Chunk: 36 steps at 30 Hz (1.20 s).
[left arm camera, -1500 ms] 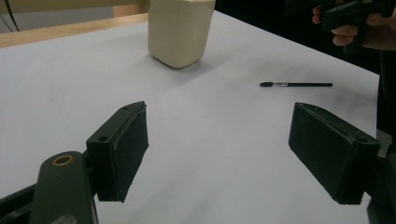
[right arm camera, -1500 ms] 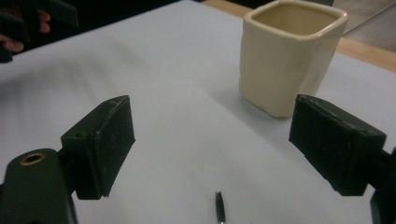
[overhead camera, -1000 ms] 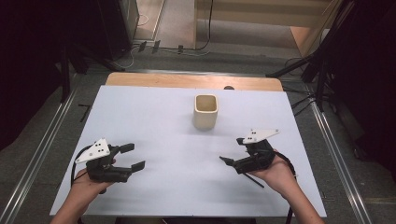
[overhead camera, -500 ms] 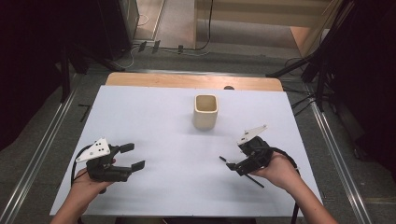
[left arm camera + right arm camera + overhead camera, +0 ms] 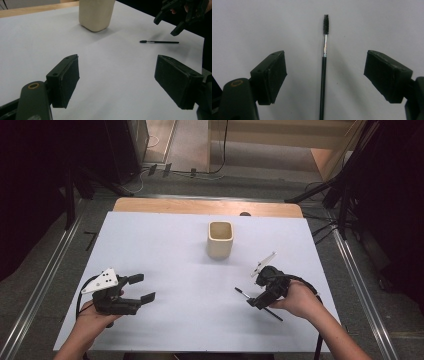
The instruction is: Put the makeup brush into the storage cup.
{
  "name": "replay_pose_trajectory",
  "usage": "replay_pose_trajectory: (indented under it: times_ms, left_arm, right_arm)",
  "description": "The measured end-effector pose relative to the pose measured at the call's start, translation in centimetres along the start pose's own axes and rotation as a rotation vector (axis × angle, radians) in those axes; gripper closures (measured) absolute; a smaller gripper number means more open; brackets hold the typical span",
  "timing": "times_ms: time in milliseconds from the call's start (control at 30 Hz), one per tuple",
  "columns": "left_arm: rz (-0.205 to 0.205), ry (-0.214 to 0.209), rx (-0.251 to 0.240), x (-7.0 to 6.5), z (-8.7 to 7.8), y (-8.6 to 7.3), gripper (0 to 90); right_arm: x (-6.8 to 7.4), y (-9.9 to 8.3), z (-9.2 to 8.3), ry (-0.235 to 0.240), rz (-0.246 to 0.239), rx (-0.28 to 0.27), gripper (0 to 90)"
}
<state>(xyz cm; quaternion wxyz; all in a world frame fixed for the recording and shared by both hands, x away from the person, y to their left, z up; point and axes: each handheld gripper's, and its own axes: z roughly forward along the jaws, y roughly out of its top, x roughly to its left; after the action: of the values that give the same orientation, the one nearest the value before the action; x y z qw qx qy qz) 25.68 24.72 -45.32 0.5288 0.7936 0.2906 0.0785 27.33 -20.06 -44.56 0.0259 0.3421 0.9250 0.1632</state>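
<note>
White and matte, the table top (image 5: 175,250) filled the near part of the room, smooth and unmarked. At its near edge the person's left hand (image 5: 92,312) held the left gripper (image 5: 142,288) low over the bare sheet, its jaws wide apart with nothing between them; in the left gripper view the two black pads (image 5: 66,80) framed open white surface. On the near right, the right hand (image 5: 297,300) tilted the right gripper (image 5: 254,301) down over a thin black brush (image 5: 323,67) that lay flat on the sheet. The jaws had just been closing a little but stood well apart, one on either side of the brush's handle, neither pad touching it. In the right gripper view the brush ran straight up between the jaws, black handle nearest, then a short silver collar, then a small bristled head. In the high view its handle end (image 5: 274,314) stuck out toward the table's near edge from under the gripper. Farther back, near the middle of the sheet, a cream cup (image 5: 220,240) with rounded corners stood upright, well apart from both grippers. Behind the white sheet a strip of bare wooden table edge (image 5: 165,206) showed. Beyond that lay a grey floor (image 5: 200,182) with cables, metal rails (image 5: 47,275) along both sides, dark stands, and dim black space to the left and right.
</note>
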Motion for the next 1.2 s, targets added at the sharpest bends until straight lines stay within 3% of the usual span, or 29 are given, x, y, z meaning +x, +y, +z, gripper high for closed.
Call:
replay_pose_trajectory:
  times_ms: [167, 200, 267, 533, 700, 1033, 1200]
  left_arm:
    - [-0.002, -0.001, 0.003, 0.0, -0.1, 0.0, 20.3]
    - [-0.005, 0.002, 0.008, 0.0, -0.1, -0.1, 20.3]
    - [-0.002, 0.0, 0.009, 0.0, -0.1, -0.1, 20.3]
    - [0.002, -0.01, 0.006, 0.0, 0.1, -0.1, 20.3]
    - [0.0, -0.007, 0.008, 0.0, 0.0, -0.1, 20.3]
    - [0.001, -0.006, 0.01, 0.0, 0.0, -0.1, 20.3]
    - [-0.001, -0.006, 0.008, 0.0, 0.0, -0.1, 20.3]
  right_arm:
    - [0.1, 0.3, 0.1, -0.009, -0.02, 0.054, 20.4]
    - [0.2, 0.4, 0.3, -0.015, -0.028, 0.093, 21.0]
    - [0.3, 0.6, 0.4, -0.028, -0.045, 0.119, 21.5]
    - [0.3, 0.9, 0.8, -0.027, -0.035, 0.19, 23.0]
    - [0.3, 0.9, 1.1, -0.035, -0.047, 0.209, 24.2]
    - [0.1, 0.3, 2.4, -0.04, -0.024, 0.217, 29.5]
    - [-0.1, -0.2, 3.1, -0.038, -0.016, 0.228, 35.9]
